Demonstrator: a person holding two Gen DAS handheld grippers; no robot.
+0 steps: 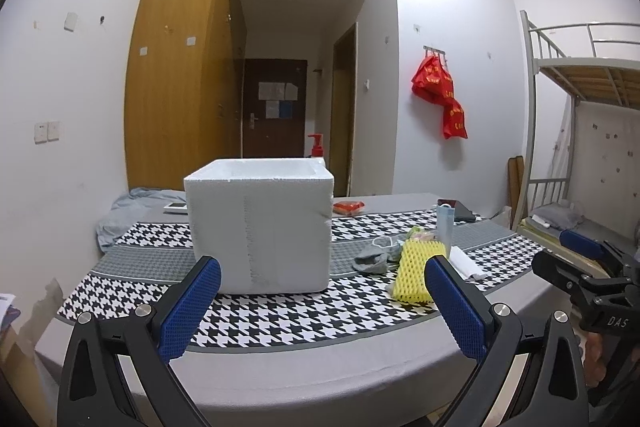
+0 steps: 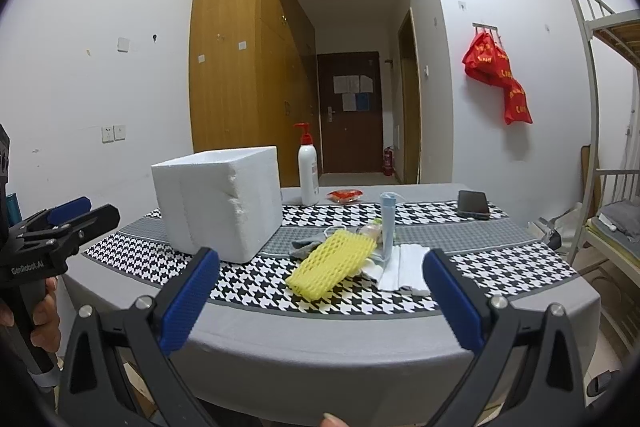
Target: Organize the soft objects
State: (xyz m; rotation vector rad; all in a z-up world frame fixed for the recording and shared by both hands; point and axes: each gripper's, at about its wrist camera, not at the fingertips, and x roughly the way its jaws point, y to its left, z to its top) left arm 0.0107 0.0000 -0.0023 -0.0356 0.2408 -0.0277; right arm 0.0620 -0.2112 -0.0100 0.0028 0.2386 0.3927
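A white foam box stands open-topped on the table; it also shows in the right wrist view. Right of it lies a pile of soft things: a yellow foam net sleeve, a grey sock, a folded white cloth and a light blue face mask standing upright. My left gripper is open and empty before the box. My right gripper is open and empty before the pile.
The table carries a houndstooth cloth. A white pump bottle, a red packet and a dark phone sit at the back. A blue-grey cloth lies far left. A bunk bed stands right.
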